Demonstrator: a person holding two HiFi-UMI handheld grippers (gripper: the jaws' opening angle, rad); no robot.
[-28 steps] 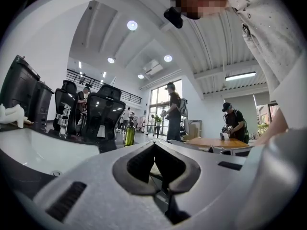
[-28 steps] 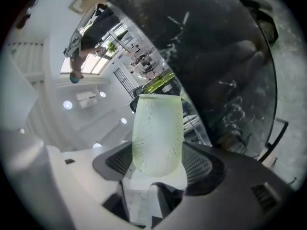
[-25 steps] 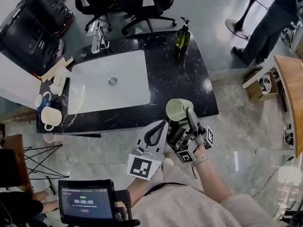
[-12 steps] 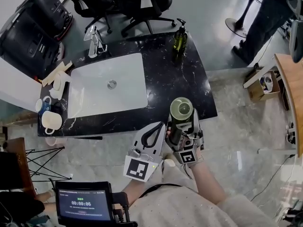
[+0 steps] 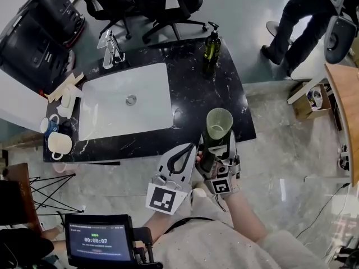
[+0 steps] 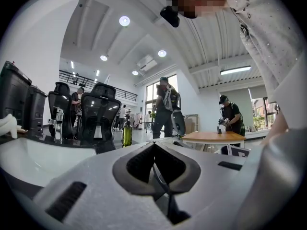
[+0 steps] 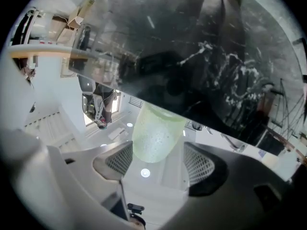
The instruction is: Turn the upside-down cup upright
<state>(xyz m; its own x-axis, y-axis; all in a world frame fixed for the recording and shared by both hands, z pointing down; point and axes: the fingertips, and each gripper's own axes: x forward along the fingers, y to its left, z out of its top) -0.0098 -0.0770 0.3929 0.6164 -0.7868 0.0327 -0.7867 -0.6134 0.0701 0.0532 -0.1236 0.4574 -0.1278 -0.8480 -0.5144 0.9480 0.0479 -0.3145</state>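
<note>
Two mugs (image 5: pixel 56 136) sit at the left end of the counter (image 5: pixel 196 88), beside its one sink (image 5: pixel 123 102). Left gripper (image 5: pixel 187 152) — jaws together, empty. Right gripper (image 5: pixel 217 144) clamps the one green cup (image 5: pixel 219 123) — mouth up, over the counter's front edge.

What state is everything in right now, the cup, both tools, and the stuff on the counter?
Green cup: mouth up, held in the air.
Right tool: shut on the green cup.
Left tool: shut, holding nothing.
Soap bottle: upright on the counter.
Sink: nothing in it.
White mug: upright beside the sink.
Timer screen: on.
</note>
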